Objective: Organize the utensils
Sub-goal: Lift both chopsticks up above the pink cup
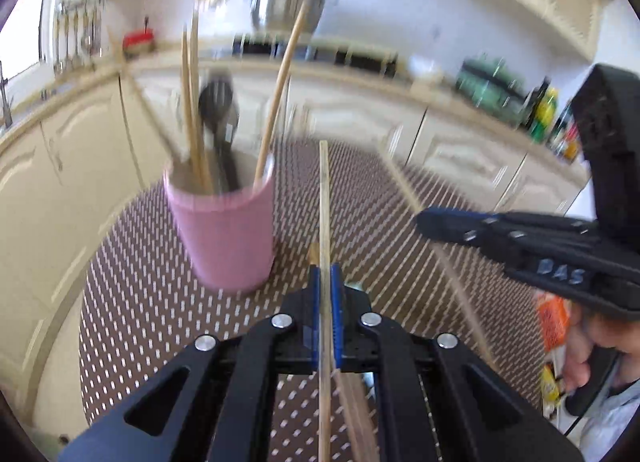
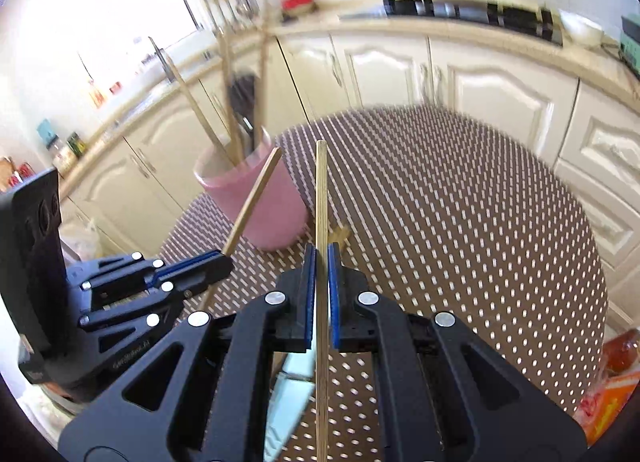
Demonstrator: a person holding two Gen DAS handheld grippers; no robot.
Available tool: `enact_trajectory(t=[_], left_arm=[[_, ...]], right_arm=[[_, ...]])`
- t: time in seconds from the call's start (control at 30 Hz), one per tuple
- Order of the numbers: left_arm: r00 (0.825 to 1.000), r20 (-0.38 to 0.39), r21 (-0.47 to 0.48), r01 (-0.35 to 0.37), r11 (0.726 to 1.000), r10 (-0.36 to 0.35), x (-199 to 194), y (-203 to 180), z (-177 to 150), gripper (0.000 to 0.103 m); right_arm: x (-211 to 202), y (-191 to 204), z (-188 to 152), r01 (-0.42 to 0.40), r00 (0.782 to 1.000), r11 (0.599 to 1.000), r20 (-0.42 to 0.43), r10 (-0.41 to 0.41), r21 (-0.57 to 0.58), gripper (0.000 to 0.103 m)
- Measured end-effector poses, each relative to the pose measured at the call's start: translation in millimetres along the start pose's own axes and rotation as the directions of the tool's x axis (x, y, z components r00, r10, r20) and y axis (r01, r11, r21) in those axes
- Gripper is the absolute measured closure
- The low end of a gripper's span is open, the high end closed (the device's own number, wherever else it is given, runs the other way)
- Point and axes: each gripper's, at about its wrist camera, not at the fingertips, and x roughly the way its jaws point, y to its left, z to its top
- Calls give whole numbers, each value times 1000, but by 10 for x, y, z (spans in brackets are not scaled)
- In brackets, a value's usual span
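Note:
My left gripper [image 1: 326, 274] is shut on a thin wooden chopstick [image 1: 324, 202] that points forward, away from the camera. A pink cup [image 1: 224, 230] stands just left of it and holds several wooden sticks and a black utensil [image 1: 218, 110]. My right gripper [image 1: 424, 222] comes in from the right, shut on a second, blurred chopstick [image 1: 404, 182]. In the right wrist view my right gripper [image 2: 322, 252] clamps that chopstick [image 2: 321, 190]. There my left gripper [image 2: 226, 260] holds its stick [image 2: 256, 198] slanted in front of the pink cup [image 2: 272, 214].
The round table [image 2: 460, 202] has a brown cloth with white dots. A pale blue flat object [image 2: 296, 382] lies under my right gripper and a small wooden piece [image 2: 340, 232] lies by the cup. Orange packets [image 2: 608, 386] sit at the table's right edge. Cream cabinets [image 2: 500, 82] stand behind.

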Motion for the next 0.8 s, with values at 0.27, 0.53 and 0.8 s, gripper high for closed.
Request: enact_trajectory(t=[0.27,0.53,0.8], left_arm=[[939,344,-16,33,999,-25,-583,31,235,98],[825,565,-99,47,994,17,-825,217,476,98],[719,689,-156,28,987,88,-870,451,628,98]], right_arm=[[-452,422,331,2,954,999,300,13,-50,97],[-391,567,623,-6,871,995,488,52,-95,97],[-173,801,861,-20,797,990,595,100,-139,97]])
